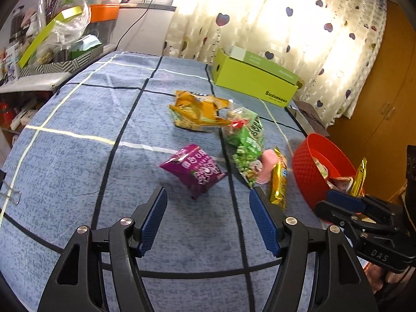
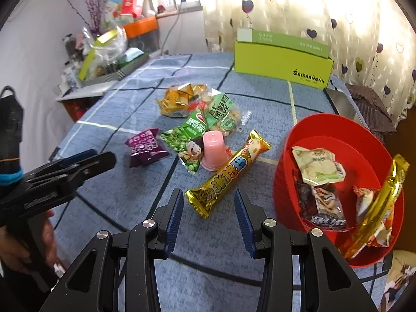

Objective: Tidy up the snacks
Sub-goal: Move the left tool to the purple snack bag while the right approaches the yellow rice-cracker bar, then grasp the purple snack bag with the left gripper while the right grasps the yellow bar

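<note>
My left gripper [image 1: 206,192] is open and empty just short of a purple snack packet [image 1: 192,167], which also shows in the right wrist view [image 2: 145,147]. My right gripper [image 2: 208,195] is open, its fingers on either side of the near end of a gold snack bar [image 2: 228,171], not touching it. The bar also shows in the left wrist view [image 1: 278,179]. A red bowl [image 2: 325,130] to the right holds several packets and a gold bar [image 2: 382,200]. A pink jelly cup [image 2: 214,147], a green pea bag [image 2: 186,135], a green-white bag [image 2: 223,113] and an orange bag [image 2: 182,98] lie on the blue cloth.
A lime-green cardboard box [image 2: 283,59] stands at the table's far edge. A side shelf with a striped tray of clutter [image 1: 59,52] is at the far left. A binder clip [image 1: 10,195] clamps the cloth's left edge. A heart-print curtain hangs behind.
</note>
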The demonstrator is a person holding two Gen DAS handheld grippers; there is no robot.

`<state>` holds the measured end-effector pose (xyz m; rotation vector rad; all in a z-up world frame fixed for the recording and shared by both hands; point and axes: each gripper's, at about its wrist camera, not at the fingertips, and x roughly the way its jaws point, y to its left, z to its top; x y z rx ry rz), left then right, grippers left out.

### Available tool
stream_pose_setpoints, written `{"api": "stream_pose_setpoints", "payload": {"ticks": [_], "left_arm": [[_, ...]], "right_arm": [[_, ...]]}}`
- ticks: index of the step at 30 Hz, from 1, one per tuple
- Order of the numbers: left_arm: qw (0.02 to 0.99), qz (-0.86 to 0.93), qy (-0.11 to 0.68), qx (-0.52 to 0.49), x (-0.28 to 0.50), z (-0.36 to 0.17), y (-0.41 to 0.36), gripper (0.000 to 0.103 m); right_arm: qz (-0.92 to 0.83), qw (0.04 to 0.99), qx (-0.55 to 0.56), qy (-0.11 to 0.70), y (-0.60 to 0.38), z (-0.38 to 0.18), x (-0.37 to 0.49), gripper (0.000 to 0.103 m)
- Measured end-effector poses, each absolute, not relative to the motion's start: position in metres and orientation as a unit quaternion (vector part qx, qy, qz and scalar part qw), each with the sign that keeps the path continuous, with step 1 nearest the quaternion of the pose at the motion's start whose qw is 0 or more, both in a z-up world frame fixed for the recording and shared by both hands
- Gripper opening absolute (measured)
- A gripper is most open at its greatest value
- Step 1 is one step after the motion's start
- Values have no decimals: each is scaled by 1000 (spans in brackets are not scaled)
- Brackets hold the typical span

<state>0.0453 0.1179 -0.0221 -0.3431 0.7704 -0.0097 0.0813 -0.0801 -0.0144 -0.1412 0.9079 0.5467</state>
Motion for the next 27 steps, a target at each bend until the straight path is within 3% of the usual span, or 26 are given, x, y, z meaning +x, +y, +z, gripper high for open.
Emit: {"api": "stream_pose_setpoints", "payload": {"ticks": [21, 23, 25, 27], "left_arm": [[904, -23, 386, -183, 97, -41, 152, 66], [902, -22, 388, -187, 101, -43, 152, 66], [897, -10, 398, -192, 103, -47, 153, 66], [888, -1, 409, -209, 99, -50, 152, 66]], "right_arm": [[127, 852, -70, 504, -44, -66, 128, 40], [126, 855, -70, 498, -45, -66, 129, 36], [131, 856, -71, 495, -47, -66, 129, 25], [135, 856, -71, 493, -47, -66, 128, 24]]}}
